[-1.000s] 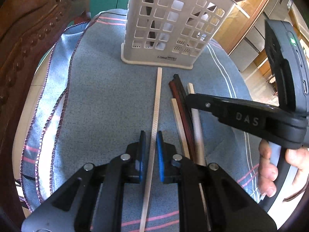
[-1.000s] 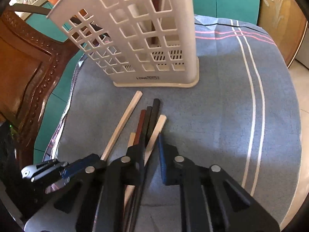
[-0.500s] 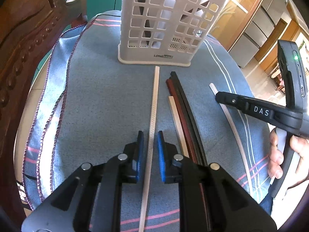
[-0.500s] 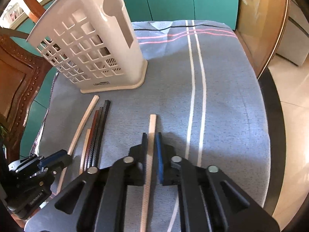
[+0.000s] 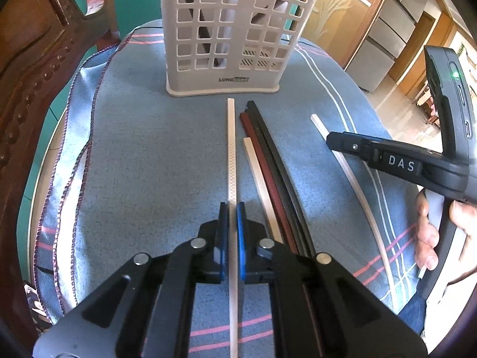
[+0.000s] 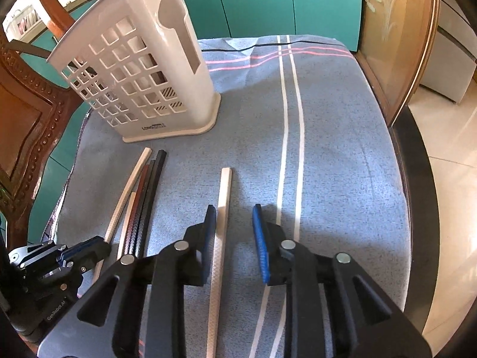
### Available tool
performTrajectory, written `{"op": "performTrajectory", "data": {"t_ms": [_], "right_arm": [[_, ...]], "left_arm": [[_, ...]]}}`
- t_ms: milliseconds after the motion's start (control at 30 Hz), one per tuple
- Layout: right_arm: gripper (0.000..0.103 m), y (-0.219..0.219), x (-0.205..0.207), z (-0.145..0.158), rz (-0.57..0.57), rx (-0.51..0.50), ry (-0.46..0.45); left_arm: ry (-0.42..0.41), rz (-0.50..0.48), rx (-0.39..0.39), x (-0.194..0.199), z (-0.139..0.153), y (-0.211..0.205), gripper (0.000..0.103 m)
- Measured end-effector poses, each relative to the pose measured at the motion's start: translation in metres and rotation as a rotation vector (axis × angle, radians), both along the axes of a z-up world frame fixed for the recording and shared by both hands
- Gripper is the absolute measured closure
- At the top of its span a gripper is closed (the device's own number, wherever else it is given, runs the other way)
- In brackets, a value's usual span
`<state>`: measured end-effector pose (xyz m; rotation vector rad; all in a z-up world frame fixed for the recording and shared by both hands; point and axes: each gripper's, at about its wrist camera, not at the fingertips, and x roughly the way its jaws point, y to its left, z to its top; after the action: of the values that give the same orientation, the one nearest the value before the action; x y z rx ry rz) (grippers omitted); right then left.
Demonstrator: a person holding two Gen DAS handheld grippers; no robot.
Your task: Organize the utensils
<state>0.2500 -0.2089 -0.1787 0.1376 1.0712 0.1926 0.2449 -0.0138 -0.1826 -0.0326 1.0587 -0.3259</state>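
On blue striped cloth (image 6: 342,155): left gripper (image 5: 232,208) pinching pale chopstick (image 5: 231,149); right gripper (image 6: 234,211) spread; teal cabinets (image 6: 268,0) behind.

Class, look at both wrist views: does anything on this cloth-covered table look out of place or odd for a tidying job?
Yes. One cream chopstick lies by itself between the open right gripper fingers, apart from the bundle of dark and cream chopsticks beside the white basket. Nothing looks spilled or broken.

Left gripper (image 5: 232,208) closed, right gripper (image 6: 234,211) spread

Chopsticks (image 5: 231,155) flat before upright basket (image 5: 229,29)
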Motion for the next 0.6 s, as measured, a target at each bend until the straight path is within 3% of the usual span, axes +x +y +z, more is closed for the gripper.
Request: {"op": "performTrajectory", "data": {"t_ms": [600], "right_arm": [[0.071, 0.016, 0.008, -0.005, 0.014, -0.018, -0.009]], "left_arm": [[-0.010, 0.007, 0.013, -0.013, 0.002, 0.003, 0.096]]}}
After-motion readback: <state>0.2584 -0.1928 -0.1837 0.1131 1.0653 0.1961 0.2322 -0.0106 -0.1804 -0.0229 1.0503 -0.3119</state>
